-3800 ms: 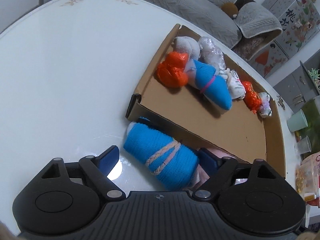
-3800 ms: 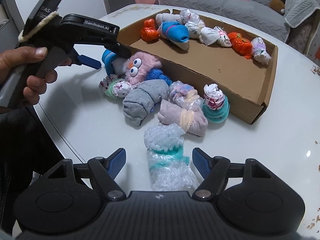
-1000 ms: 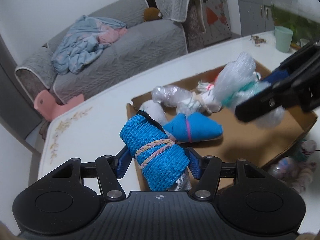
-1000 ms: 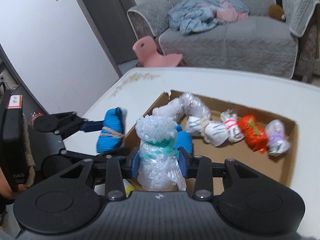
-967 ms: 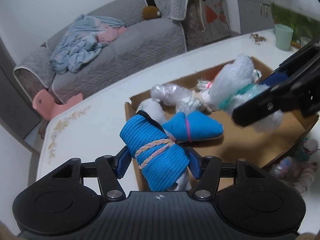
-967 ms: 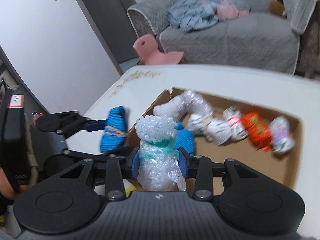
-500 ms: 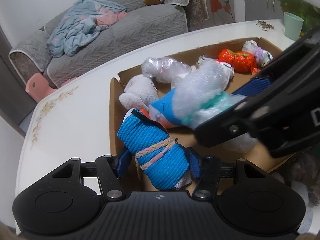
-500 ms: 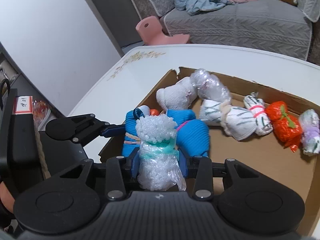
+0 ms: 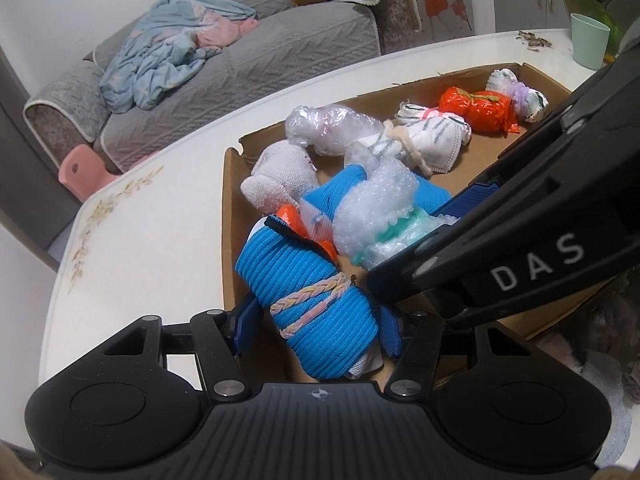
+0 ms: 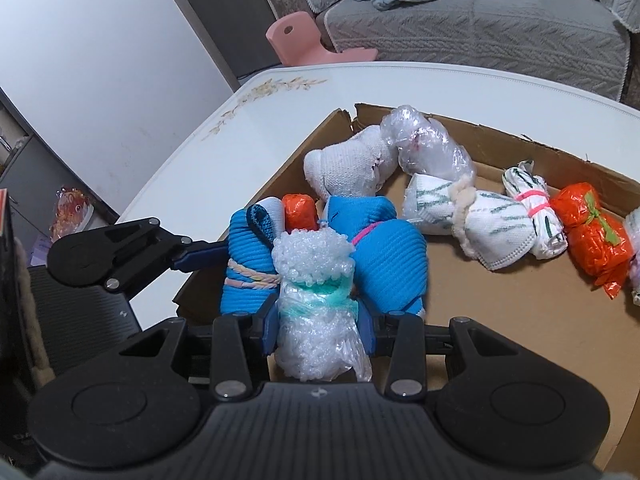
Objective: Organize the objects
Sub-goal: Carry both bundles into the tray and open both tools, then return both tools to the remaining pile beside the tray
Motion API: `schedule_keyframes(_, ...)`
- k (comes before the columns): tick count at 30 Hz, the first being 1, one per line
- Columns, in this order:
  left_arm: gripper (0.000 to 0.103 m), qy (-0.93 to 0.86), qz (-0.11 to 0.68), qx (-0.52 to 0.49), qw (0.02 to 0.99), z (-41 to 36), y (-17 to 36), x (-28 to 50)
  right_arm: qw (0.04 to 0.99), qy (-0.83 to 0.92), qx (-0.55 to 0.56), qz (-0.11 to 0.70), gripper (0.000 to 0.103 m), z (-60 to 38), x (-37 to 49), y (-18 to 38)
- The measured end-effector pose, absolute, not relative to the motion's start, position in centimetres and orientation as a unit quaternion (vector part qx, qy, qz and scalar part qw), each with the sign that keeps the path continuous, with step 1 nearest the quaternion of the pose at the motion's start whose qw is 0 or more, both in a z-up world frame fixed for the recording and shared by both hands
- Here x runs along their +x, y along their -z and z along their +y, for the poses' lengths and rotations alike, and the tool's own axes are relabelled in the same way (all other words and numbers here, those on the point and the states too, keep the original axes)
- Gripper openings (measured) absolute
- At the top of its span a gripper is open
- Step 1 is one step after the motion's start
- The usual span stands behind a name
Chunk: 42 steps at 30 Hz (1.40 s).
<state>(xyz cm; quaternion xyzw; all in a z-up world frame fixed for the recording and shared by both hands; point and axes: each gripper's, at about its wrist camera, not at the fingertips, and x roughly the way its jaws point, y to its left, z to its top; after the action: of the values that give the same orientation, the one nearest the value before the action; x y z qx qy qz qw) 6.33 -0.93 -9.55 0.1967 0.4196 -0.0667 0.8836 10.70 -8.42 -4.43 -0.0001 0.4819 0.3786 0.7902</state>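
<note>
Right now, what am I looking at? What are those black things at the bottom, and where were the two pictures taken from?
There is no robot: a person holds a two-finger clamp, called a gripper, in each hand. Each carries a camera that looks along its fingers, so the black shape at the bottom is the tool itself. The left gripper is shut on a blue knitted roll tied with braided cord. The right gripper is shut on a bubble-wrap bundle. Both hang over a cardboard box on a white table; more tied bundles lie inside.

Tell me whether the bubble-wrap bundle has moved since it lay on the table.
Yes. The bubble-wrap bundle, then on the table outside the box, is now in the right gripper over it.
</note>
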Motion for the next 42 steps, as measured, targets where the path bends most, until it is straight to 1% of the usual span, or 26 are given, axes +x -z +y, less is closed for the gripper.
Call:
schedule_keyframes(13, 0.069, 0.065, 0.427, 0.200, 0.879, -1.2, 9.7, 6.3, 0.787, -0.376, 0.001, 0.488, 0.039, -8.5, 10.8, 4.8)
schedule_keyframes(15, 0.071, 0.065, 0.429, 0.198, 0.879, -1.2, 9.6, 6.3, 0.789, -0.373, 0.002, 0.488, 0.042, -8.4, 10.8, 4.9)
schedule_keyframes(17, 0.079, 0.070, 0.427, 0.198, 0.880, -1.4, 9.5, 6.1, 0.786, -0.375, 0.004, 0.491, 0.053, -8.5, 10.8, 5.0)
schedule_keyframes(19, 0.085, 0.073, 0.423, 0.200, 0.881, -1.7, 9.3, 5.8, 0.785, -0.376, 0.005, 0.492, 0.057, -8.4, 10.7, 4.9)
schedule_keyframes(23, 0.086, 0.067, 0.415, 0.209, 0.883, -2.1, 9.0, 5.6, 0.788, -0.377, 0.002, 0.488, 0.058, -8.6, 10.6, 4.6)
schedule_keyframes(33, 0.088, 0.064, 0.418, 0.192, 0.886, -2.0, 8.0, 5.3, 0.789, -0.377, 0.005, 0.485, 0.059, -8.7, 10.6, 4.3)
schedule_keyframes(36, 0.090, 0.061, 0.417, 0.187, 0.887, -1.8, 7.5, 5.2, 0.791, -0.377, 0.004, 0.482, 0.060, -8.5, 10.6, 4.0)
schedule_keyframes(39, 0.092, 0.058, 0.416, 0.191, 0.887, -1.8, 7.1, 4.9, 0.792, -0.379, 0.004, 0.478, 0.061, -8.5, 10.3, 3.5)
schedule_keyframes(42, 0.093, 0.056, 0.414, 0.190, 0.888, -1.6, 6.5, 4.4, 0.793, -0.383, 0.005, 0.474, 0.066, -8.4, 10.0, 3.1)
